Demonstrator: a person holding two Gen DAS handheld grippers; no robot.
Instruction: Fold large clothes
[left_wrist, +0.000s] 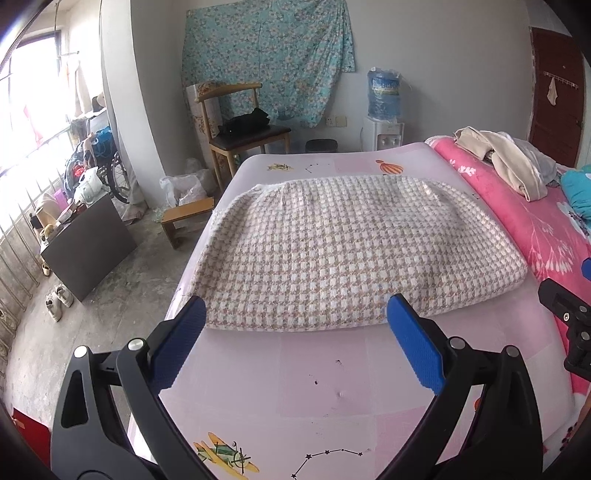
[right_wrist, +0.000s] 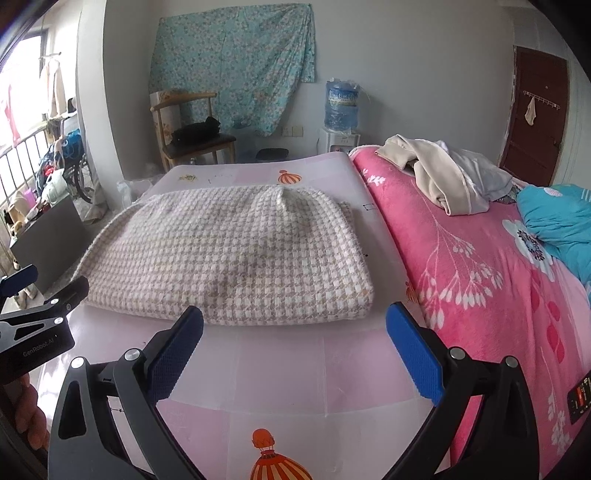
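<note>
A cream and beige houndstooth garment (left_wrist: 354, 251) lies folded into a thick flat rectangle on the pale pink mat (left_wrist: 295, 387). It also shows in the right wrist view (right_wrist: 236, 254). My left gripper (left_wrist: 295, 314) is open and empty, its blue pads just short of the garment's near edge. My right gripper (right_wrist: 295, 317) is open and empty, also just short of the near edge, toward the garment's right corner. The right gripper's black body shows at the right edge of the left wrist view (left_wrist: 569, 310). The left gripper's body shows at the left edge of the right wrist view (right_wrist: 40, 314).
A pink floral blanket (right_wrist: 480, 266) covers the bed to the right, with a heap of beige and white clothes (right_wrist: 443, 177) and a teal cloth (right_wrist: 561, 218). A wooden chair (left_wrist: 240, 129), a water dispenser (left_wrist: 384, 110), a dark board (left_wrist: 88, 243) and a small stool (left_wrist: 184, 218) stand beyond.
</note>
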